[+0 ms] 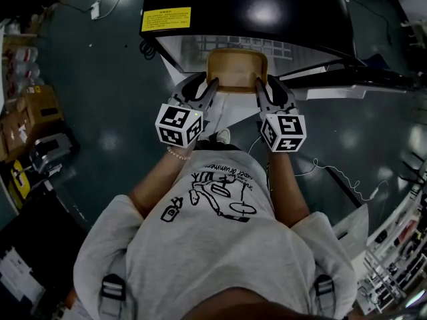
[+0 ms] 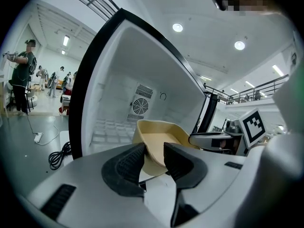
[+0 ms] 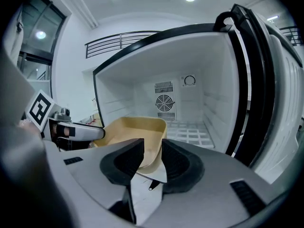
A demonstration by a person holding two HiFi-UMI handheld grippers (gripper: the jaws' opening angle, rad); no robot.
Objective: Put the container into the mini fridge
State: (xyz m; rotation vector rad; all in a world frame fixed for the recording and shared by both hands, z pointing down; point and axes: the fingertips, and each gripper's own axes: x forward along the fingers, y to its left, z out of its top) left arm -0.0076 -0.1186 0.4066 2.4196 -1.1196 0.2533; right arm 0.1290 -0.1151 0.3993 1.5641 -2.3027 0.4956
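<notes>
A tan, open-topped container (image 1: 237, 69) hangs in front of the open mini fridge (image 1: 253, 9). My left gripper (image 1: 212, 84) is shut on its left wall and my right gripper (image 1: 259, 84) on its right wall. In the left gripper view the container (image 2: 161, 137) runs between the jaws of the left gripper (image 2: 154, 151), with the white fridge interior (image 2: 123, 94) behind. From the right gripper view, the container (image 3: 130, 129) sits pinched in the right gripper (image 3: 152, 151), before the wire shelf (image 3: 192, 133) and fan grille (image 3: 165, 102).
The fridge door (image 1: 360, 85) stands open to the right, its black seal (image 3: 266, 80) close to my right gripper. A black power cord (image 2: 59, 153) lies on the floor left of the fridge. Cardboard boxes (image 1: 40, 109) sit far left, a white cable (image 1: 333, 172) at right.
</notes>
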